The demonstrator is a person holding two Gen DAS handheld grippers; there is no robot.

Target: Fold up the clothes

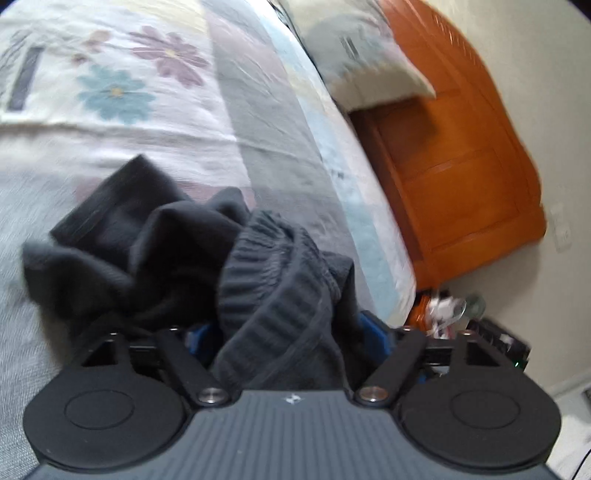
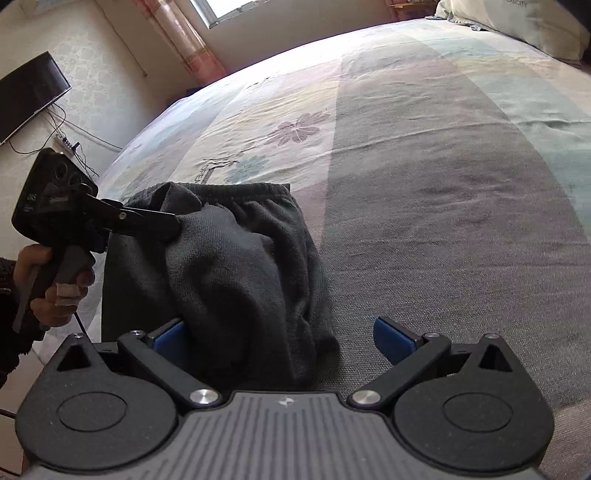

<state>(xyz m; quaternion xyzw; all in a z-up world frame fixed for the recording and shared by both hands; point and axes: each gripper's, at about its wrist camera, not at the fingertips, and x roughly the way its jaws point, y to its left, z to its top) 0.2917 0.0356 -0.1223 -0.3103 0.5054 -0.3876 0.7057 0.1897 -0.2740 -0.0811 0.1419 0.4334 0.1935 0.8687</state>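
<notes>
Two tongs work one dark garment lying on the bed, in the lower left of the right wrist view. Left tongs, at that frame's left edge with a hand on the grip, are clenched on a fold of the garment; in their own blurred view ribbed cloth hides the pads. Right tongs stand released, left pad half hidden behind cloth. Bedcover lettering is unreadable. Upper right, the pillow is cut off, its print illegible.
</notes>
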